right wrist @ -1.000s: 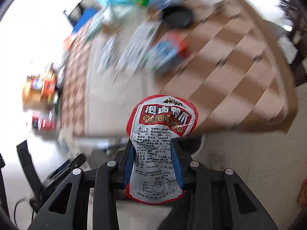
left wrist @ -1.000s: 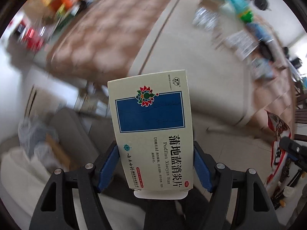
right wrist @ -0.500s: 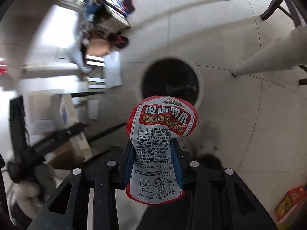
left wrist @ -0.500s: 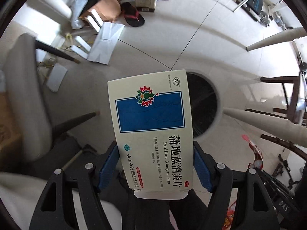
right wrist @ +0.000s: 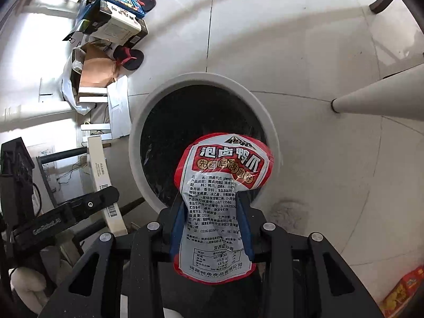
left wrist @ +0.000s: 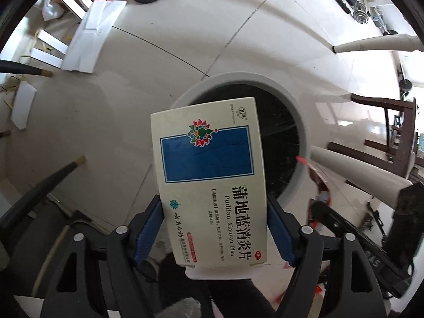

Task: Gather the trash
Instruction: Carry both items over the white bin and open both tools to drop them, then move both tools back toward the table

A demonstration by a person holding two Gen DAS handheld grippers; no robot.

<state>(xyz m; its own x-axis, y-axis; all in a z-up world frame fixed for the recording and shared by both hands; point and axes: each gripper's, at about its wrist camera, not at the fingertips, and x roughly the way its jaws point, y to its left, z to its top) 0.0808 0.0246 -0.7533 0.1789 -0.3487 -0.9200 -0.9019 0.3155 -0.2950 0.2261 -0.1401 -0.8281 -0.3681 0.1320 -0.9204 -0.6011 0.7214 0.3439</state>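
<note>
A cream cardboard medicine box with a blue panel is clamped between the blue-padded fingers of the left gripper, its far end held over the near rim of a round grey-rimmed trash bin lined with a black bag that stands on the pale tiled floor. A red-and-silver plastic snack pouch is pinched at its waist by the fingers of the right gripper — the pouch's red top is seen against the bin's dark opening. In the left view the pouch's red edge shows beside the bin's right rim. Black-and-red slippers, a brown paper bag and stacked printed boxes are seen on the floor beyond the bin — well apart from it.
</note>
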